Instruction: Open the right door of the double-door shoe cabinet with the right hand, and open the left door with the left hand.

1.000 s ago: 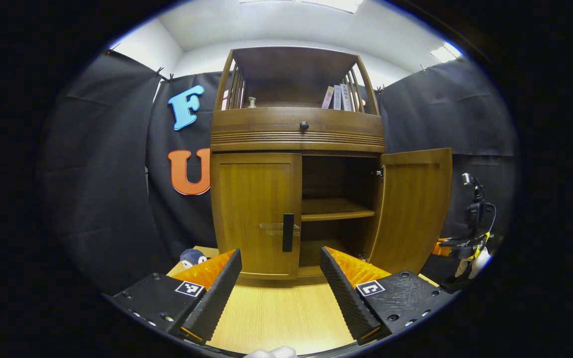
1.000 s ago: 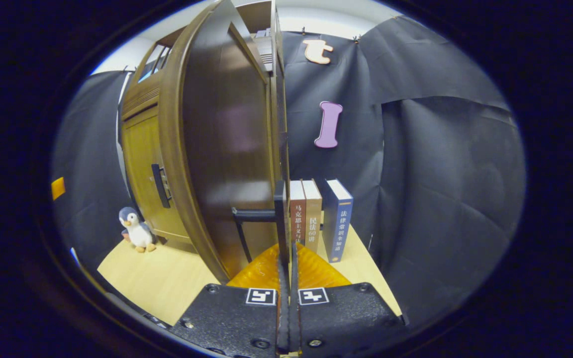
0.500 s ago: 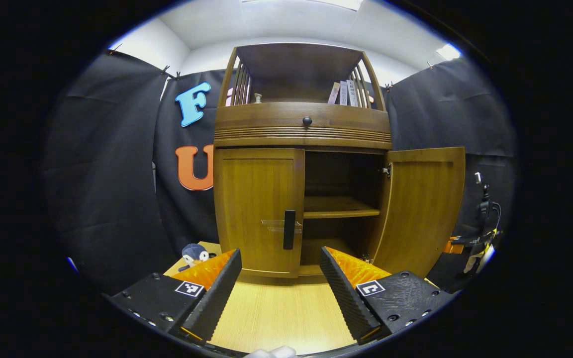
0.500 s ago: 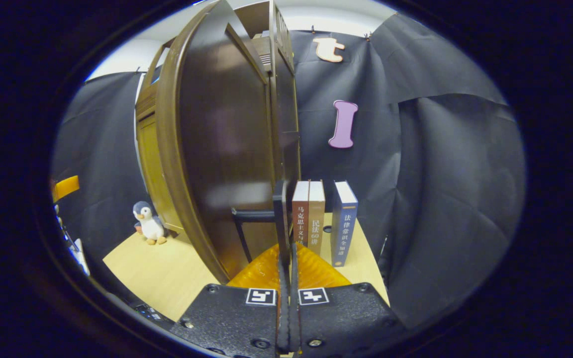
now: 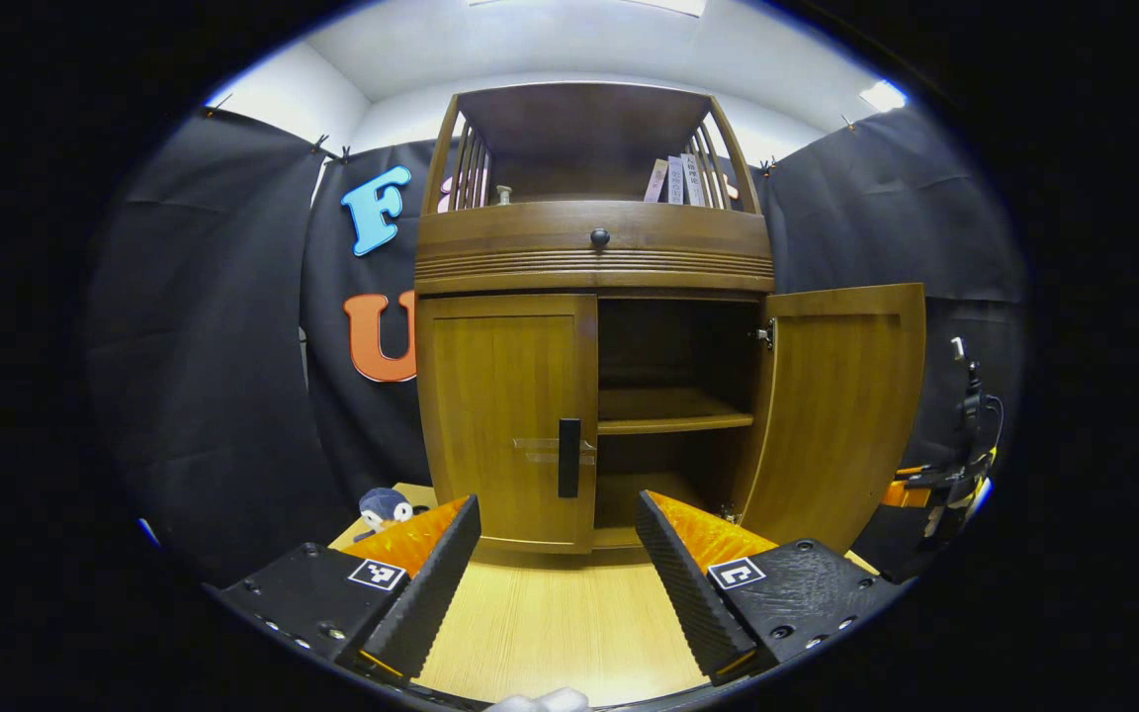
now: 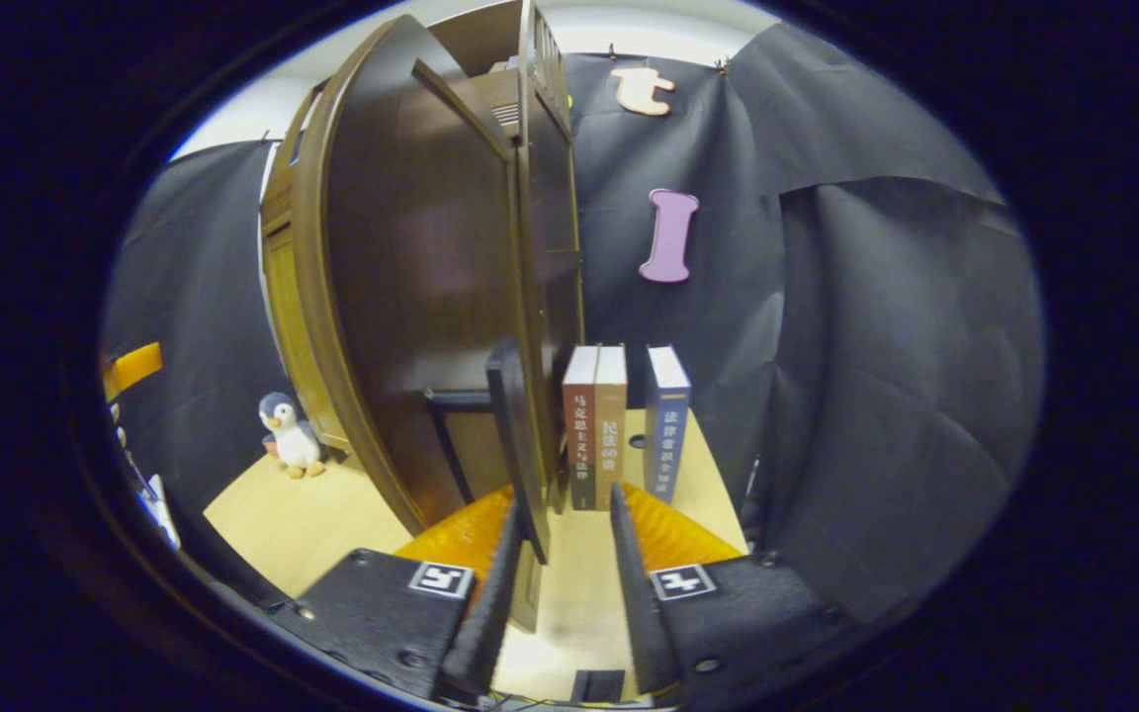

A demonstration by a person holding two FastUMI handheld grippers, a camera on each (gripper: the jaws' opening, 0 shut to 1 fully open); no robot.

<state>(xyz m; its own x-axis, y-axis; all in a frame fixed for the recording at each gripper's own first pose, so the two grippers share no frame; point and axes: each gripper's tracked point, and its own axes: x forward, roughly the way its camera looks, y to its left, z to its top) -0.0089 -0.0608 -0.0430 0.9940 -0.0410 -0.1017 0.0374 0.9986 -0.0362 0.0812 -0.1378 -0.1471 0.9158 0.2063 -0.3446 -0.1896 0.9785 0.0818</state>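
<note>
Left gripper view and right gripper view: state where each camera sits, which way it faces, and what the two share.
Left gripper view: rides the left gripper, faces the cabinet front, shut left door ahead; own open fingers at the bottom.
Right gripper view: rides the right gripper, looks along the edge of the open right door toward three books; own open fingers straddle its handle.
Shared: both doors, the penguin toy and wooden tabletop.
</note>
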